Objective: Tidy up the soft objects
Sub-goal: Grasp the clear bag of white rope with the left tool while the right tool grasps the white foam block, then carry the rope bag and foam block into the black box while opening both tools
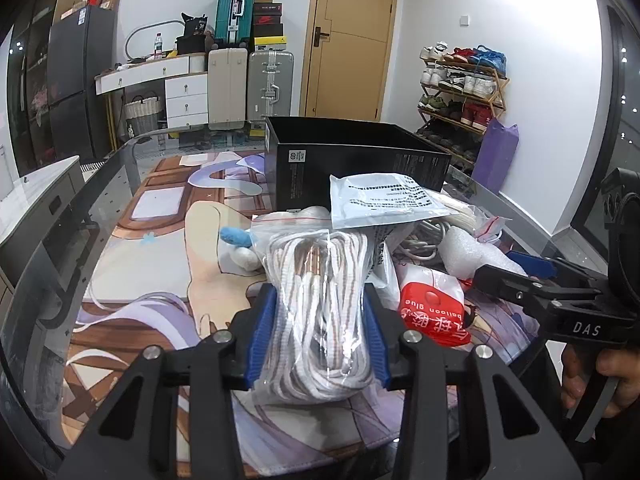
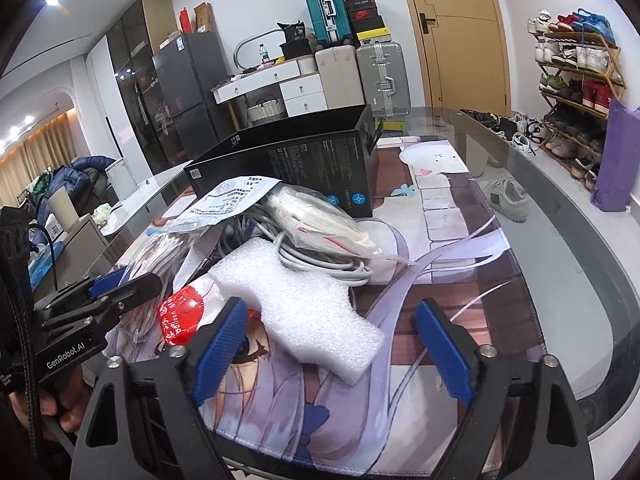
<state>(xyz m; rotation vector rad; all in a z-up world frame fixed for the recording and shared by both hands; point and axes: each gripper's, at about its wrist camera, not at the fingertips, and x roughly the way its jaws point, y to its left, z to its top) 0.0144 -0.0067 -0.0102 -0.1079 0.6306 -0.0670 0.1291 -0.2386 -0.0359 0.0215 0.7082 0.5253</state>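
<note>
My left claw [image 1: 318, 336] sits low over the counter [image 1: 120, 160], level and pointing toward the far wall, and its blue pads [image 1: 262, 336] are clamped on both sides of a clear zip bag of white cord [image 1: 316, 300]. The bag stands upright between the fingers, its long axis running away from me, red zip strip at the far top, held above the printed mat [image 1: 152, 280]. Just past it on the left, a small blue-and-white plush [image 1: 238, 246] lies on the mat.

Behind the bag, the black box [image 1: 352, 160] stands open-topped, and a flat white printed pouch [image 1: 384, 200] rests tilted against the pile in front of it. Right of my bag lies the red balloon glue packet [image 1: 434, 314], label toward me.

Over to my right claw [image 2: 332, 344]: it hovers low with its fingers spread wide, gripping nothing, aimed at the box. The white foam block [image 2: 308, 304] lies flat between the pads [image 2: 444, 352], long axis slanting from far left to near right, its near end closest to me. Beyond it, a grey cable coil [image 2: 320, 260] lies under a bagged white bundle [image 2: 316, 220].
</note>
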